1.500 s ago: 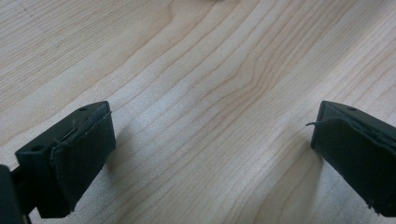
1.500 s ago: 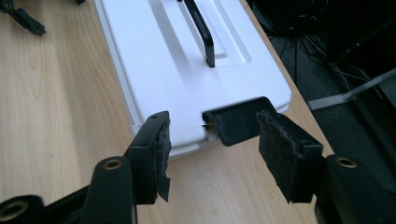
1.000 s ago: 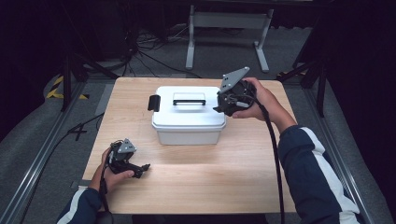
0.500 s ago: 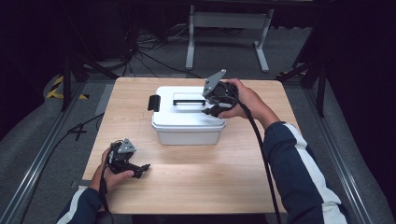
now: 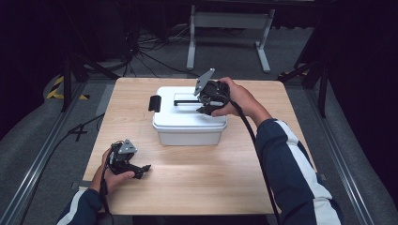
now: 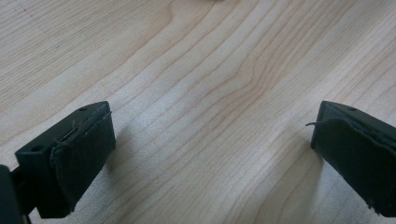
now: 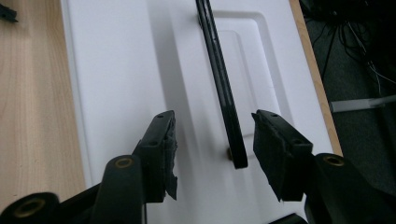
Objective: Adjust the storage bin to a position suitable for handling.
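Note:
A white lidded box (image 5: 187, 124) stands in the middle of the wooden table (image 5: 244, 178). A black carry handle (image 5: 185, 101) lies flat in a recess on its lid, and a black latch (image 5: 154, 103) sits at its left end. My right gripper (image 5: 206, 106) hovers over the lid's right part, open. In the right gripper view the handle's bar (image 7: 222, 79) runs up between the two jaws of the right gripper (image 7: 215, 137), its end close to the right one, with gaps on both sides. My left gripper (image 5: 140, 169) rests on the table near the front left, open over bare wood (image 6: 210, 140).
The table's far edge (image 7: 310, 70) runs close behind the box, with cables and a metal stand (image 5: 225, 21) on the floor beyond. Rails (image 5: 33, 168) flank the table's left side. Bare wood lies in front of the box.
My right gripper has moved left from the box's right end onto the lid, and its jaws now straddle the handle's end. The left gripper has stayed still.

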Demonstrator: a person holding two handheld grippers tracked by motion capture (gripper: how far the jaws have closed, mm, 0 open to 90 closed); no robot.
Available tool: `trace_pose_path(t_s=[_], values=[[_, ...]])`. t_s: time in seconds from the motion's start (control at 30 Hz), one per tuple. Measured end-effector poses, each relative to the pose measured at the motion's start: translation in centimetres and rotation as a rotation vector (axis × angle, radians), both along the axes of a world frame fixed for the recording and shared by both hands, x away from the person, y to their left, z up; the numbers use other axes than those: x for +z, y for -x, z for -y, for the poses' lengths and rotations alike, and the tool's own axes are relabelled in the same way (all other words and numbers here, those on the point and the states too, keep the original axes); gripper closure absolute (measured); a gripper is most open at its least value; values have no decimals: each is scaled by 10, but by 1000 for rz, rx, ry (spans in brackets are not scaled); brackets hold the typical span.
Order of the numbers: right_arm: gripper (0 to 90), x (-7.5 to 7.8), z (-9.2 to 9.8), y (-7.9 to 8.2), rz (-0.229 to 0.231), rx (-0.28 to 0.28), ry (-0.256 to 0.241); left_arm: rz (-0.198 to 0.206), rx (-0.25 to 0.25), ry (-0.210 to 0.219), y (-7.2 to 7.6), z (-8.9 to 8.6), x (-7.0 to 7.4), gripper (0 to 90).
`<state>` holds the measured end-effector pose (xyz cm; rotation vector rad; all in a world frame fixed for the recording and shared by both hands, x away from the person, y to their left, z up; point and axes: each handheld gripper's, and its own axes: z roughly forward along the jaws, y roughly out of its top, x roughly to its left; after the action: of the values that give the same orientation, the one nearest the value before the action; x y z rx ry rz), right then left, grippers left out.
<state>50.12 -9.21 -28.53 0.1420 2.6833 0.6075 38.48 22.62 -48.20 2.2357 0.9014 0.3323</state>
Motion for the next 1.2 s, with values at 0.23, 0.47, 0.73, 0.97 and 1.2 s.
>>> trace_pose_path(t_s=[0.23,0.47,0.73,0.97,1.2], values=[[664,-7,-9,-8,-26,10,54,-1,0,0,0,0,0,2],[784,-4,-8,-18,-51,41,69,3,-3,-1,0,0,0,3],[800,0,-18,-21,-69,80,126,2,-3,-2,1,0,0,4],[835,3,-19,-27,-84,97,126,2,-7,-4,1,0,0,5],[846,6,-18,-28,-78,100,126,3,-7,-4,1,-1,0,5]])
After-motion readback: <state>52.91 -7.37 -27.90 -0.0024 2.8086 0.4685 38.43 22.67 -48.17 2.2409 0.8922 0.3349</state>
